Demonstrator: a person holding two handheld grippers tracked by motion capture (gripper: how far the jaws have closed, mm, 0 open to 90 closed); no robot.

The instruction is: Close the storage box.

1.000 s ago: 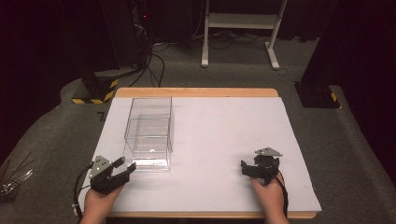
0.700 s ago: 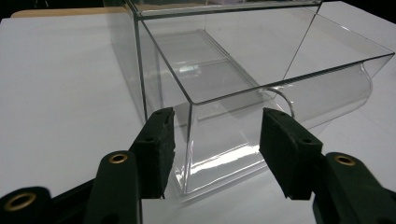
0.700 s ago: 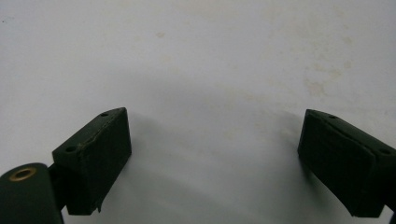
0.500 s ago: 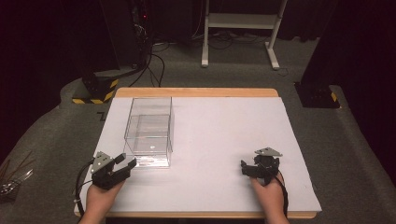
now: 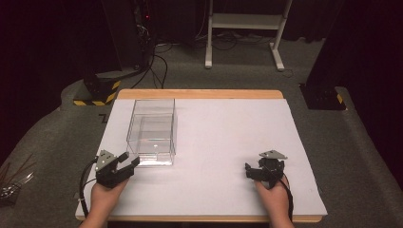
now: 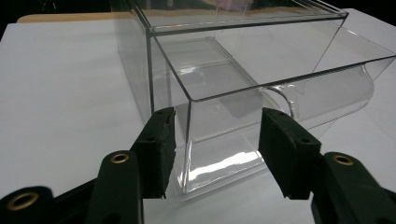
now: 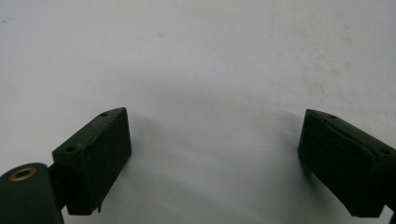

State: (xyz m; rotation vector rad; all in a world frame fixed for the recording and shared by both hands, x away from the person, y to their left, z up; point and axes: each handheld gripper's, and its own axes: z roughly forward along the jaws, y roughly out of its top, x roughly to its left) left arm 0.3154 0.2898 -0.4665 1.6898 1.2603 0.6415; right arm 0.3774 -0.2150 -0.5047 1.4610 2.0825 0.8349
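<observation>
- While we hold the left gripper near the table's left front corner, the clear rectangular plastic box lies straight ahead of it, towards the far edge and a little inward.
- We see the box standing on the white table in its left half, its long axis running from the front edge towards the far edge, its near end closest to our left hand.
- From the left gripper view, the box's near corner edge stands upright between the jaws, much closer to the left-hand pad; we cannot tell whether that pad touches the clear wall.
- We have just been narrowing the left gripper's jaws; they have a gap between them and are not pressing the box, so it is unclamped.
- Our right gripper rests near the table's front edge on the right half, well apart from the box; its jaws stand wide over bare table, holding nothing.
- We judge the left hand far nearer, so a short push forward should bring the wall between the pads.
</observation>
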